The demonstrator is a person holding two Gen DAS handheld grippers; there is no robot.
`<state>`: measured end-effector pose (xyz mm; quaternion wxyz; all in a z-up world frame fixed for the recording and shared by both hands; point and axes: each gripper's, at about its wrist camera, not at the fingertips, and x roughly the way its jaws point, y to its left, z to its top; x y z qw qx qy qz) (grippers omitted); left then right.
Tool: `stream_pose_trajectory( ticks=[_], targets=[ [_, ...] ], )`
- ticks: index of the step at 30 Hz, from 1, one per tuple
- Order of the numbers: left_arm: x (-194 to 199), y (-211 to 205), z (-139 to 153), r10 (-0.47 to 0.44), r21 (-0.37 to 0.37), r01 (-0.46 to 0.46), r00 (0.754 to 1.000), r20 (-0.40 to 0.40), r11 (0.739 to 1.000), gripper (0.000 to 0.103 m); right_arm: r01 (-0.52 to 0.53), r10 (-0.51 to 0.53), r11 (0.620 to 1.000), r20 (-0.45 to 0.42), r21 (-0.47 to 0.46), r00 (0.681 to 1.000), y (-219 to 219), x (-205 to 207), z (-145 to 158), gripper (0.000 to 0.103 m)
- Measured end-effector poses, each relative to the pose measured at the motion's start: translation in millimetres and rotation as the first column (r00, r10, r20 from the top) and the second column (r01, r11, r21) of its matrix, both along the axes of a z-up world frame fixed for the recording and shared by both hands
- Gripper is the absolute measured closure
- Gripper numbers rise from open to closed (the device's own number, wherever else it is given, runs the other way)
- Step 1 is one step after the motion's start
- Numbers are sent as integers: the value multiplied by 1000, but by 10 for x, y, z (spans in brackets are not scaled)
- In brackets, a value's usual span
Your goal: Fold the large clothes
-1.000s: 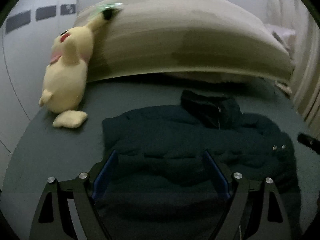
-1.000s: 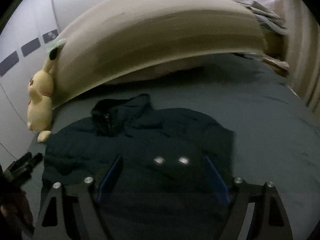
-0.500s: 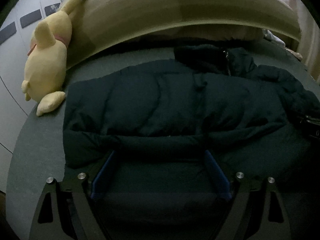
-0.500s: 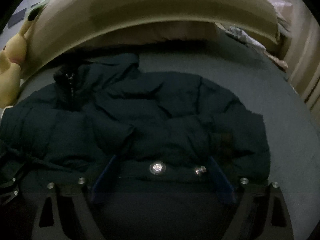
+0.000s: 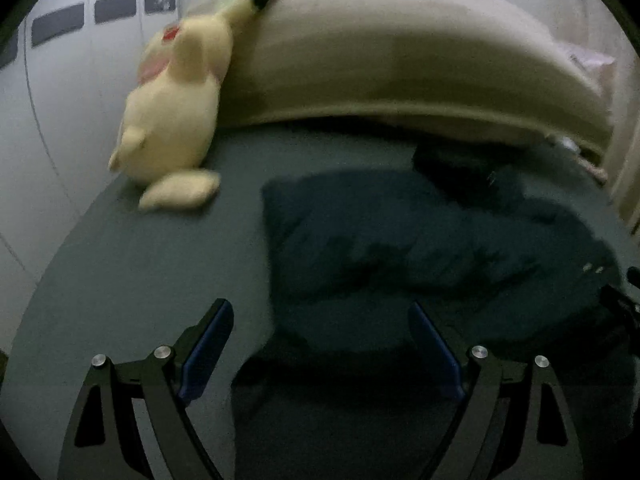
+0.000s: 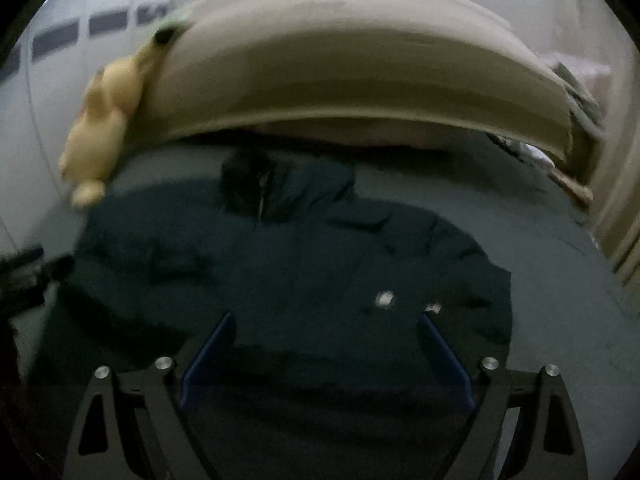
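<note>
A dark navy puffer jacket (image 5: 432,248) lies spread on the grey-green bed sheet (image 5: 132,280), collar toward the pillow. It also shows in the right wrist view (image 6: 304,264), with two metal snaps (image 6: 385,299) near its right side. My left gripper (image 5: 320,316) is open and empty above the jacket's lower left edge. My right gripper (image 6: 326,324) is open and empty above the jacket's lower right part. Each gripper shows at the edge of the other's view.
A long beige pillow (image 5: 400,60) lies across the head of the bed. A yellow plush toy (image 5: 172,120) leans against its left end, also seen in the right wrist view (image 6: 100,128). A white wall (image 5: 60,100) runs along the left. Loose cloth (image 6: 576,96) lies at the far right.
Both grippers have pulled back and up from the jacket, which now looks smaller. The left view has swung left, showing more sheet and the plush toy. Both stay open.
</note>
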<state>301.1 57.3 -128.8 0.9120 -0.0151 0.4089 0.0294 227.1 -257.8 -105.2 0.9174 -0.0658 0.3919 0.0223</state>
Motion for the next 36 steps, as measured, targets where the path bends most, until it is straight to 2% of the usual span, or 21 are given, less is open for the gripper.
stream_pose_trajectory(
  ticks=[4, 13, 18, 21, 23, 26, 28, 30, 33, 35, 36],
  targets=[
    [47, 9, -257, 22, 6, -21, 997, -67, 1000, 13, 2, -10, 998, -108, -67, 994, 79, 92, -368, 10],
    [36, -54, -391, 22, 27, -20, 997, -73, 999, 11, 26, -36, 997, -136, -69, 990, -27, 132, -574, 1],
    [42, -51, -399, 24, 27, -22, 997, -75, 999, 10, 28, -37, 998, -142, -63, 989, -27, 139, -600, 0],
    [24, -28, -351, 21, 15, -20, 997, -72, 1000, 10, 28, -36, 998, -164, -49, 986, -35, 145, -526, 0],
    [1, 1, -251, 20, 7, -20, 998, -58, 1000, 11, 31, -32, 999, -164, -4, 986, -83, 94, -378, 0],
    [-28, -37, 33, -3, -3, 3, 1000, 17, 1000, 11, 50, -40, 995, -112, 88, 993, -225, 65, -83, 0],
    [34, -146, 156, -24, -1, 24, 999, 39, 1000, 11, 82, -70, 988, -96, 131, 993, -343, 166, 82, 0],
    [144, -300, 194, -61, 3, 61, 998, 33, 998, 11, 121, -108, 984, -103, 130, 989, -429, 322, 113, 0],
    [299, -564, 101, -108, 58, 107, 994, 7, 993, 11, 173, -154, 978, -151, 119, 976, -543, 565, -23, 0],
    [443, -659, -72, -141, 59, 146, 987, -80, 988, 11, 185, -156, 979, -266, 89, 951, -591, 742, -280, 0],
    [484, -644, -131, -143, 42, 148, 983, -112, 988, 11, 181, -146, 979, -293, 93, 945, -608, 771, -345, 0]
  ],
)
